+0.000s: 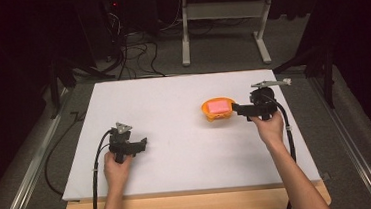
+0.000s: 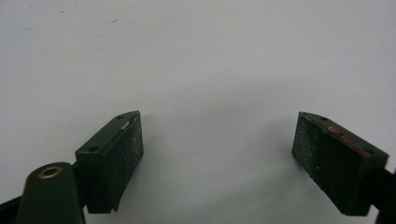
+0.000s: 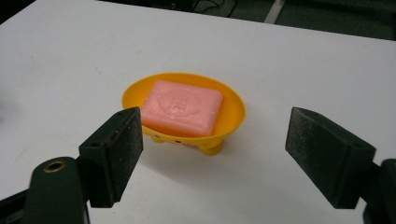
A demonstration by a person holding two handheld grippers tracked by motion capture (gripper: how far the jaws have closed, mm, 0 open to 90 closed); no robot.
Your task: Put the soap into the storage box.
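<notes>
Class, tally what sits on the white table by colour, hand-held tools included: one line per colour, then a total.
Pink: 1, the soap bar
Orange-yellow: 1, the soap dish
Black: 2, the left tool and the right tool
Total: 4

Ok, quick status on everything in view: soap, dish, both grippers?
Soap: pink bar, lying flat in the dish, untouched.
Dish: orange, upright on the table, not gripped.
Right gripper: open, nothing between the jaws, pointing at the dish from beside it.
Left gripper: open, holding nothing, over bare table away from the dish.
</notes>
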